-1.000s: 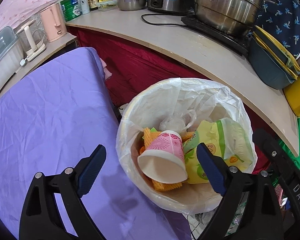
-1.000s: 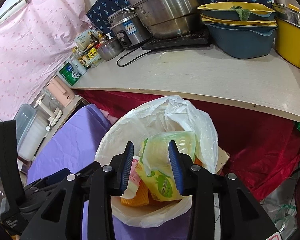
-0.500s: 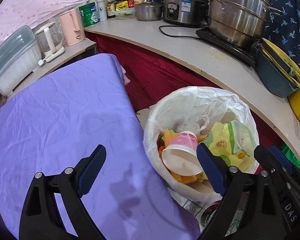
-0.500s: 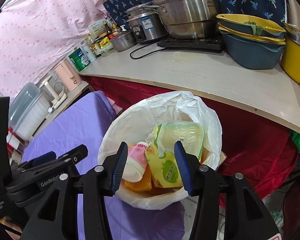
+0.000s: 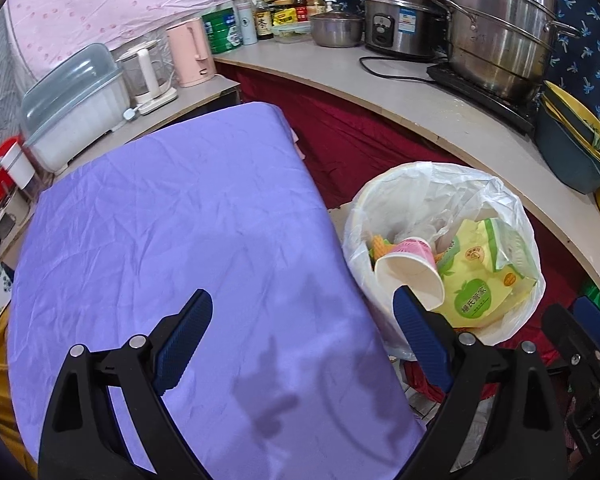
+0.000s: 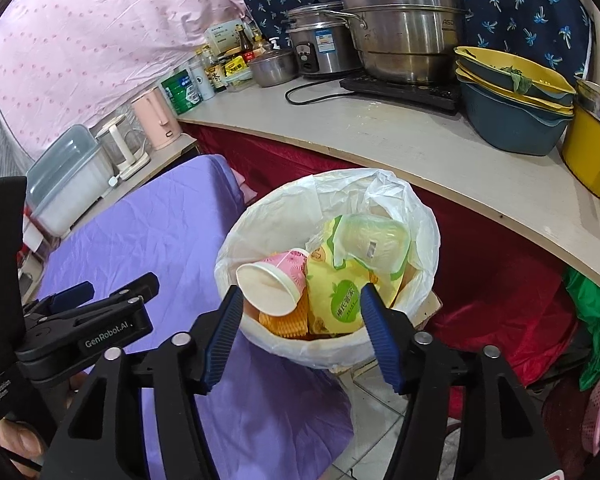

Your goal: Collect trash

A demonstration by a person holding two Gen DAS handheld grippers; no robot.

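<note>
Your trash already sits in the lined bin [image 6: 328, 264]: a pink paper cup [image 6: 274, 282] lies on its side against a yellow-green snack bag [image 6: 340, 292], with orange wrappers [image 6: 284, 322] under them, all below the rim. The purple cloth [image 5: 172, 232] over the counter beside the bin shows nothing left on it, so the job looks close to done, though its near end is hidden behind your tools. Your right gripper [image 6: 302, 330] hangs above the bin's near rim, its jaws opening and holding nothing; your left gripper [image 5: 300, 340] is spread wide and empty over the cloth's edge. The bin stands tight against the cloth's edge, with the long counter [image 6: 400, 140] of pots overhanging behind it; open room lies above and back towards you.
</note>
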